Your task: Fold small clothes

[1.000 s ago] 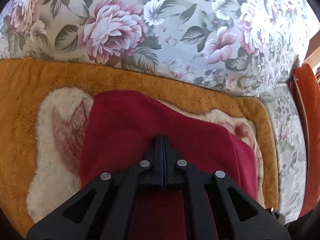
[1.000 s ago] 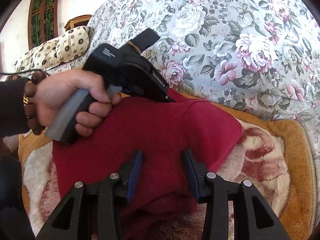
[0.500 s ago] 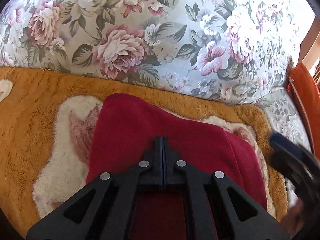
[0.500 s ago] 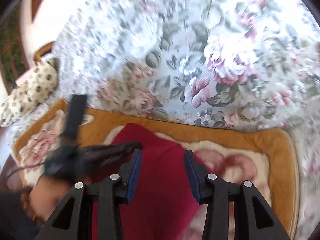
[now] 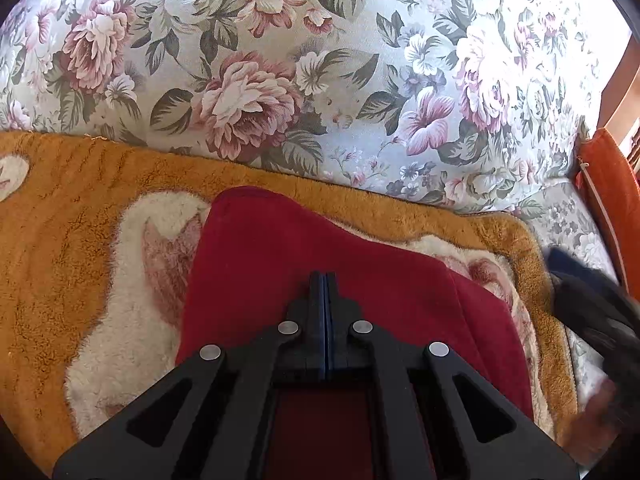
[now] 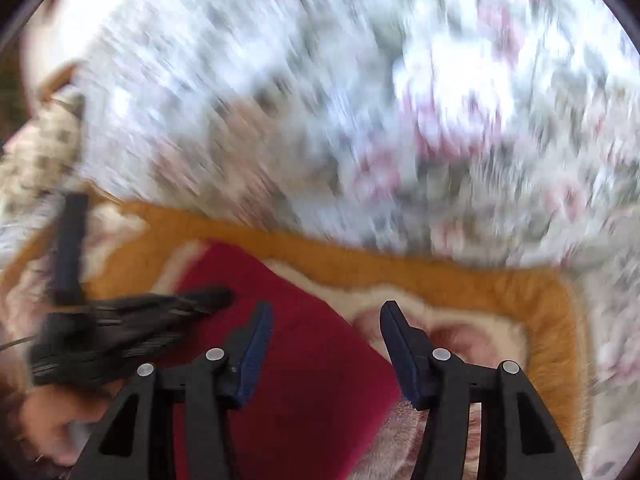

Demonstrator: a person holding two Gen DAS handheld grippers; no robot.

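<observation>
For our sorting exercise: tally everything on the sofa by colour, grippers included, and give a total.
Red: 1, the folded garment
Orange and cream: 1, the fluffy blanket
Black: 2, the left gripper, shut, and the right gripper, open
Total: 4

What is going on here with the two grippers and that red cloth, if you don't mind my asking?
A person is folding a small red garment that lies on an orange and cream fleece blanket on a floral sofa. The left gripper is over the garment with its jaws shut. The right gripper is above the garment's right edge; its jaws have just been opening and hold nothing.
</observation>
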